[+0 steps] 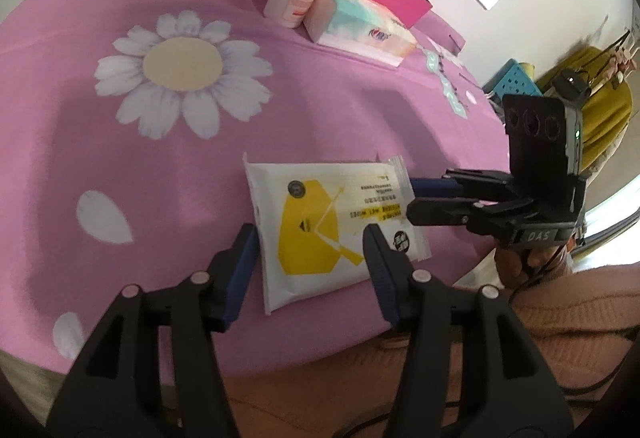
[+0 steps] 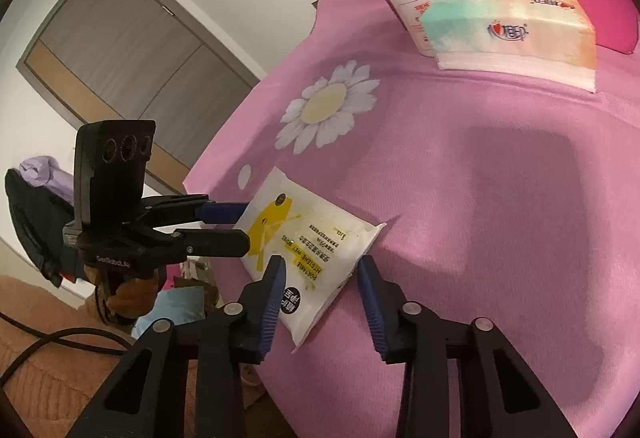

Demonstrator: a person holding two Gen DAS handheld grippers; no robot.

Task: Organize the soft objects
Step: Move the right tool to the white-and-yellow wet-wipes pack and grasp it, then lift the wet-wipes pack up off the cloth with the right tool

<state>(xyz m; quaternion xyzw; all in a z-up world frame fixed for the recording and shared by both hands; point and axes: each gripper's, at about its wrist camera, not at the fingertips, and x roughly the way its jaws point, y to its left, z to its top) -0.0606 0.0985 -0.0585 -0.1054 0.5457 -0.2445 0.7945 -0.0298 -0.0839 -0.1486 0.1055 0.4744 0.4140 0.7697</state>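
Left wrist view: the left gripper (image 1: 310, 244) stands wide open, straddling the flat white-and-yellow wet-wipes packet (image 1: 332, 222) on the pink daisy-print cloth (image 1: 120, 157). Right wrist view: the right gripper (image 2: 320, 276) is equally open, empty, around the packet's opposite end.

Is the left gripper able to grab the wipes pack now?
Probably yes: the left gripper is open with the wipes pack lying between its fingers, nothing blocking. The right gripper is open at another edge.
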